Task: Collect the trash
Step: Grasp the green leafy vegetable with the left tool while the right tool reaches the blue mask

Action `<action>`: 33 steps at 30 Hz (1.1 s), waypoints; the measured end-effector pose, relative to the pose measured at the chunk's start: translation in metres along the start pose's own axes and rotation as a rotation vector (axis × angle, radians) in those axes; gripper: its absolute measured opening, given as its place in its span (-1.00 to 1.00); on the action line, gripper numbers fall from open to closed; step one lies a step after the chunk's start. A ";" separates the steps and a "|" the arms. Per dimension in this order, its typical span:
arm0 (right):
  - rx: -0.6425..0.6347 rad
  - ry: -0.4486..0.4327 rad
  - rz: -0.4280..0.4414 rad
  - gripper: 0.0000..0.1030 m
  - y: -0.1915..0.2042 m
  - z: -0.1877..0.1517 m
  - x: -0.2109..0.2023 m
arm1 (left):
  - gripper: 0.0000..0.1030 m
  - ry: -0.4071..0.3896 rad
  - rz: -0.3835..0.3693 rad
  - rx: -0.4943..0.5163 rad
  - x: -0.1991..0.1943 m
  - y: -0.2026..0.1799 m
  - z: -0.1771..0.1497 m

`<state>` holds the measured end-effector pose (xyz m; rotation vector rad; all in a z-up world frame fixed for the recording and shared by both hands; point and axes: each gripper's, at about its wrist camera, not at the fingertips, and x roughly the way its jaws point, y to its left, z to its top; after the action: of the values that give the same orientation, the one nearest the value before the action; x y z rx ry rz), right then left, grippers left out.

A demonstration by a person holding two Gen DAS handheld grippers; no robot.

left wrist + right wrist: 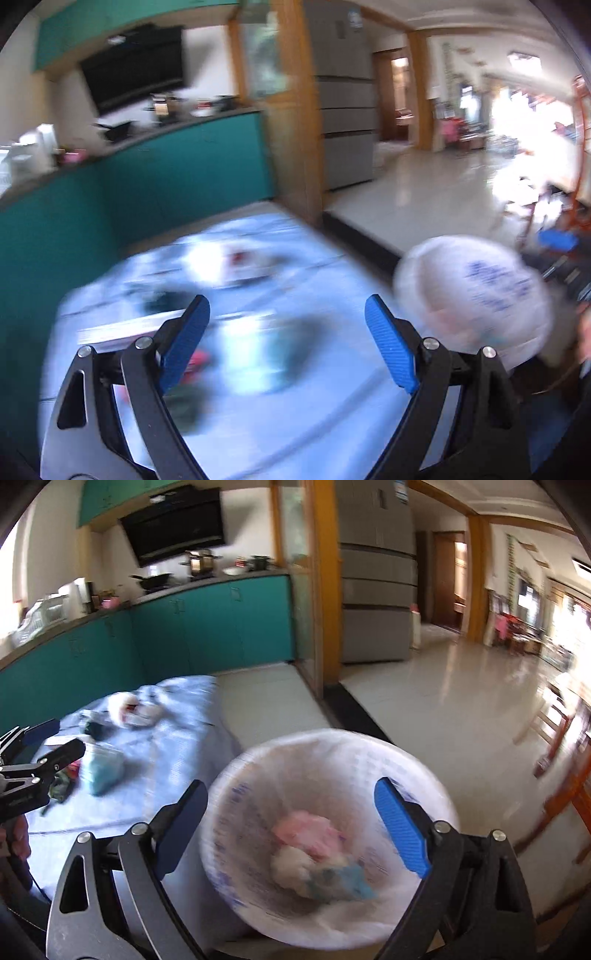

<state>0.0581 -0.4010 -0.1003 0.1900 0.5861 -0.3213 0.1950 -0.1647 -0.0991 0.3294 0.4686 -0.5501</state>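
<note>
A trash bin (332, 775) lined with a white printed bag stands beside the table; pink, white and blue crumpled trash (314, 856) lies inside. My right gripper (291, 805) is open and empty right above the bin's mouth. The bin also shows in the left wrist view (476, 295) at the right. My left gripper (288, 325) is open and empty over the blue tablecloth (332, 406), above blurred scraps: a teal packet (103, 771), a red and green scrap (192, 369), dark pieces (98, 729), white wrappers (129, 709). It also appears in the right wrist view (48, 746).
Teal kitchen cabinets (207, 627) with a cluttered counter run behind the table. A wooden door frame (325, 590) and a grey fridge (376, 590) stand beyond. Glossy tiled floor (461, 709) spreads right toward wooden furniture (565, 797).
</note>
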 end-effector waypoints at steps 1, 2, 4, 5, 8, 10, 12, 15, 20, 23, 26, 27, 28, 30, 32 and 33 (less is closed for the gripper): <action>-0.012 0.000 0.036 0.77 0.013 0.005 0.005 | 0.67 0.008 0.045 0.007 -0.001 0.016 -0.004; -0.025 0.000 0.074 0.78 0.028 0.009 0.010 | 0.67 0.018 0.088 0.010 -0.002 0.032 -0.010; -0.071 -0.008 0.154 0.78 0.067 0.019 0.025 | 0.67 0.049 0.150 -0.019 -0.003 0.067 -0.024; -0.091 -0.009 0.176 0.78 0.082 0.022 0.030 | 0.67 0.055 0.158 -0.043 -0.006 0.079 -0.028; -0.158 0.040 0.256 0.78 0.145 0.034 0.064 | 0.67 0.077 0.161 -0.194 -0.014 0.124 -0.044; -0.163 0.084 0.302 0.78 0.171 0.039 0.084 | 0.67 0.084 0.145 -0.252 -0.020 0.137 -0.050; -0.170 0.141 0.330 0.78 0.197 0.039 0.107 | 0.67 0.094 0.133 -0.266 -0.025 0.145 -0.058; -0.190 0.215 0.285 0.78 0.220 0.027 0.135 | 0.67 0.123 0.117 -0.265 -0.024 0.146 -0.068; -0.194 0.315 0.305 0.66 0.224 0.006 0.155 | 0.67 0.155 0.096 -0.254 -0.015 0.139 -0.079; -0.211 0.329 0.329 0.15 0.225 0.000 0.153 | 0.67 0.169 0.109 -0.247 -0.009 0.135 -0.079; -0.230 0.329 0.364 -0.26 0.224 -0.006 0.143 | 0.67 0.170 0.109 -0.244 -0.007 0.133 -0.079; -0.242 0.321 0.367 -0.30 0.225 -0.007 0.140 | 0.67 0.171 0.111 -0.241 -0.007 0.131 -0.079; -0.254 0.311 0.367 -0.30 0.225 -0.008 0.136 | 0.67 0.174 0.113 -0.238 -0.006 0.130 -0.079; -0.279 0.285 0.362 -0.31 0.226 -0.012 0.126 | 0.67 0.181 0.116 -0.237 -0.005 0.129 -0.080; -0.291 0.270 0.357 -0.31 0.225 -0.013 0.119 | 0.67 0.191 0.120 -0.239 -0.003 0.128 -0.082; -0.299 0.260 0.353 -0.31 0.225 -0.015 0.115 | 0.67 0.196 0.120 -0.241 -0.001 0.129 -0.083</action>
<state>0.2197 -0.2154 -0.1593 0.0443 0.8350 0.1375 0.2398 -0.0257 -0.1462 0.1796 0.6925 -0.3407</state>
